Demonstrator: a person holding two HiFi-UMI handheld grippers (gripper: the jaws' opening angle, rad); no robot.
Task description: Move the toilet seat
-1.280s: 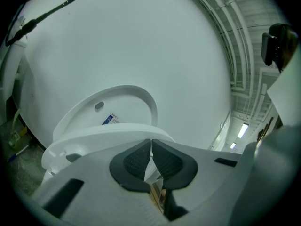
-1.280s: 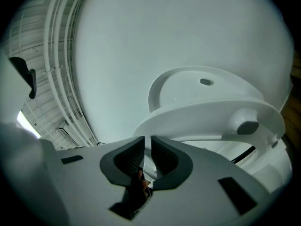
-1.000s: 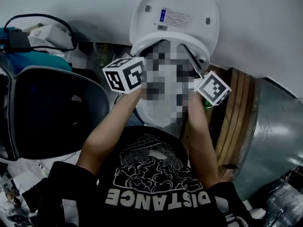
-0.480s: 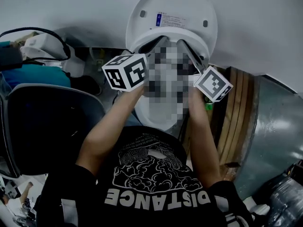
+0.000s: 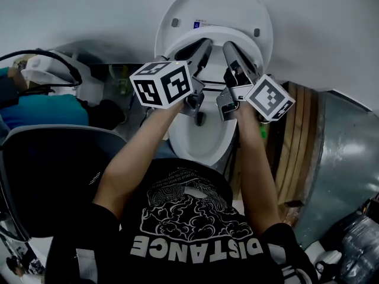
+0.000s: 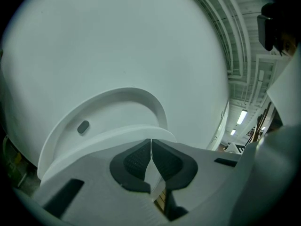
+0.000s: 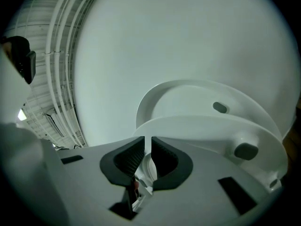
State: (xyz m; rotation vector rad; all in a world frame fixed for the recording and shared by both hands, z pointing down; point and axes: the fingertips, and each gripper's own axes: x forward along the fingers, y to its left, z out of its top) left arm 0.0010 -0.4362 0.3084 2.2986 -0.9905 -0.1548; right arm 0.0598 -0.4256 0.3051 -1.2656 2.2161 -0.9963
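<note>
The white toilet seat (image 5: 211, 32) is lifted off the bowl (image 5: 201, 141) and tilts up toward the raised lid (image 5: 219, 5) against the wall. My left gripper (image 5: 203, 45) meets the seat's front edge from the left. Its pads (image 6: 138, 159) are closed to a hairline, and the seat rim (image 6: 108, 136) lies just past their tips. My right gripper (image 5: 228, 47) is on the same edge beside it. Its pads (image 7: 164, 160) are shut on the seat rim (image 7: 202, 125), which runs into the narrow gap between them. A grey bumper (image 7: 246, 150) shows under the seat.
A black chair (image 5: 53, 176) stands close at the left, with teal gear and cables (image 5: 35, 99) behind it. Wooden boards (image 5: 296, 141) and a metal duct (image 5: 346, 158) crowd the toilet's right side. The person's arms reach over the bowl.
Both grippers have moved away from the body toward the wall, and the seat has swung up closer to the lid. The head view has shifted, so the chair sits lower left.
</note>
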